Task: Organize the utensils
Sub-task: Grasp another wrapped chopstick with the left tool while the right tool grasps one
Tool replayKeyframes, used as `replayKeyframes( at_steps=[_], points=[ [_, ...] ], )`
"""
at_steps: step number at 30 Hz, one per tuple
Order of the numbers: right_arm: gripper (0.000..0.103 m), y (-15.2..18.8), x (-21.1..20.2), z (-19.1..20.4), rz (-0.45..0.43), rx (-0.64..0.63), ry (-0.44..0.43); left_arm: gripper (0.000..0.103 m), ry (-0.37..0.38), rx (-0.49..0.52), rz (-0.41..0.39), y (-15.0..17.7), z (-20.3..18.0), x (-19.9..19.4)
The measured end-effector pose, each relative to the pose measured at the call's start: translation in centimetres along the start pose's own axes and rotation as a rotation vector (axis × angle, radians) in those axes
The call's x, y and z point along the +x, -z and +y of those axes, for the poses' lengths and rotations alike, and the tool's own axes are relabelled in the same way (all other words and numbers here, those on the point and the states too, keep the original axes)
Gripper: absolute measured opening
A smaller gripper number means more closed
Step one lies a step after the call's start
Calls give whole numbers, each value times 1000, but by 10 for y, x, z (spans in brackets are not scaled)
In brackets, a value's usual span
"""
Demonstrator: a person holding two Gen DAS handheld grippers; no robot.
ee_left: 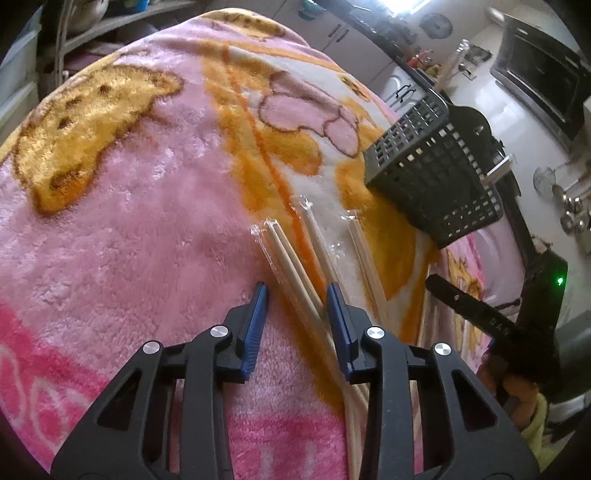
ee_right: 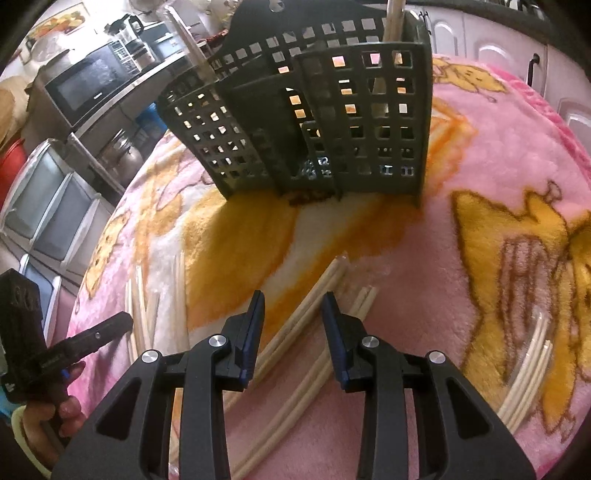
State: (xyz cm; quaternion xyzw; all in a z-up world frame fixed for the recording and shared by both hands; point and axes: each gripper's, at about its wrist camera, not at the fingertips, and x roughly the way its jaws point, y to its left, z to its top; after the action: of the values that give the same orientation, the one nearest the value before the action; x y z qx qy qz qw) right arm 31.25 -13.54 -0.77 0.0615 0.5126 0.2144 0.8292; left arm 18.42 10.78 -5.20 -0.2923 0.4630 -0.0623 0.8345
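Wrapped wooden chopstick pairs lie on a pink and orange fleece blanket (ee_left: 129, 221). My left gripper (ee_left: 297, 295) is open and low over the blanket, with one wrapped pair (ee_left: 286, 254) running between its blue pads, closer to the right one. Two more pairs (ee_left: 364, 251) lie just to its right. My right gripper (ee_right: 291, 301) is open too, straddling a chopstick pair (ee_right: 314, 295). A dark grey perforated utensil basket (ee_right: 314, 110) (ee_left: 436, 173) stands beyond, with a chopstick (ee_right: 393, 18) upright in it.
More chopsticks lie at the left (ee_right: 140, 306) and right (ee_right: 528, 369) of the blanket (ee_right: 498, 147). A hand (ee_right: 70, 406) holds the left gripper at the lower left. A microwave (ee_right: 88, 85), a toaster oven (ee_left: 535, 81) and cabinets surround the table.
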Motion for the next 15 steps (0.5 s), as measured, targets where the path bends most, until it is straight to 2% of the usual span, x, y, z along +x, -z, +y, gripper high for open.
replayKeyframes(
  at_steps=[4,15],
  points=[
    [32,-8,6,-1,15,12,-8,19,-6,-19,8,-9,4,5],
    [33,-27,19,-9,62,79,-6,7,-11,-46,25,-25,8,12]
  ],
)
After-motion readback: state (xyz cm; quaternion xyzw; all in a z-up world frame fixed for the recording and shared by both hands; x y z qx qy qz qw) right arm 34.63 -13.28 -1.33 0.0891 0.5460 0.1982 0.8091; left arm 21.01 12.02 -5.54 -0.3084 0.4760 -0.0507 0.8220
